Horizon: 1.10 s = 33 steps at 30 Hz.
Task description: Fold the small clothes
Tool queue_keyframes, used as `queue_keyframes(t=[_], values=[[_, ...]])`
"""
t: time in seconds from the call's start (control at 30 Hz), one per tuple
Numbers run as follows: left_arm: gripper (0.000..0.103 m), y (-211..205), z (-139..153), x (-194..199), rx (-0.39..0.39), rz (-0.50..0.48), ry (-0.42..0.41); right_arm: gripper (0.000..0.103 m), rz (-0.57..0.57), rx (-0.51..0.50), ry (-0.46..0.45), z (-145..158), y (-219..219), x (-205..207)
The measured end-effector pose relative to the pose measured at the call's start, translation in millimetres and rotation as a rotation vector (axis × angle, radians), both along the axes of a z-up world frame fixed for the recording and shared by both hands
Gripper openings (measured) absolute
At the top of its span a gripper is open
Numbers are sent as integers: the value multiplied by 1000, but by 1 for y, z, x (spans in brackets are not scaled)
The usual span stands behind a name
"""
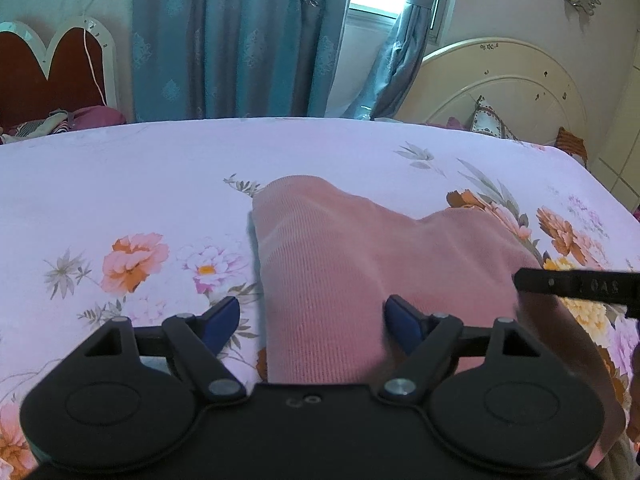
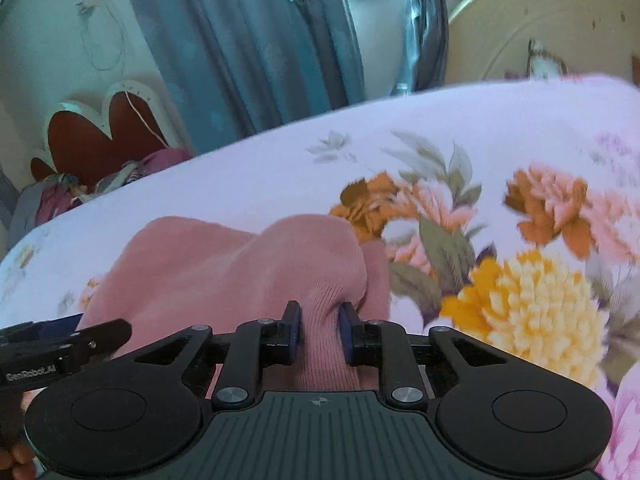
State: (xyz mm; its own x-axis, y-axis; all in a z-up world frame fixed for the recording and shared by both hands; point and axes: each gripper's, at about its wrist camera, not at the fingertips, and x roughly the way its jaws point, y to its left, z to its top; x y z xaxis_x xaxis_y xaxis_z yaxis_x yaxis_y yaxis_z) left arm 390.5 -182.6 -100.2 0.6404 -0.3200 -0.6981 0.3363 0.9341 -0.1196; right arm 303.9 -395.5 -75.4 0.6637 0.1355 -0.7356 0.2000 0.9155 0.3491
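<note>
Pink ribbed-knit garment [image 2: 240, 276] pinched in the right gripper [image 2: 319, 330]; left gripper [image 1: 312, 320] spread wide, empty. Risk: the narrow bunched hold slips, dropping the fold.

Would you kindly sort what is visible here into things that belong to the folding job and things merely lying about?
Belongs to the job:
pink knit garment
right gripper, shut on the garment
left gripper, open over it

Just lying about:
floral bedsheet
blue curtains
cream headboard
patterned cushion
</note>
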Motion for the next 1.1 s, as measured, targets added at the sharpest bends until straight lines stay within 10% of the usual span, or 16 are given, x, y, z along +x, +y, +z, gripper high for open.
queue_keyframes(t=[0.2,0.47,0.53,0.83,1.1], values=[[83,0,-1,1,-2,-1,1,30,-58,205,37,-16,-29,21],[85,1,-4,2,-16,-1,9,16,61,-332,-106,9,34,-6],[86,0,-5,2,-16,-5,13,17,26,-295,10,-12,25,3],[86,1,-2,-1,-11,11,20,23,-60,-158,-68,24,1,-10],[86,1,-5,-14,5,8,22,23,-18,-227,63,-2,10,-23]])
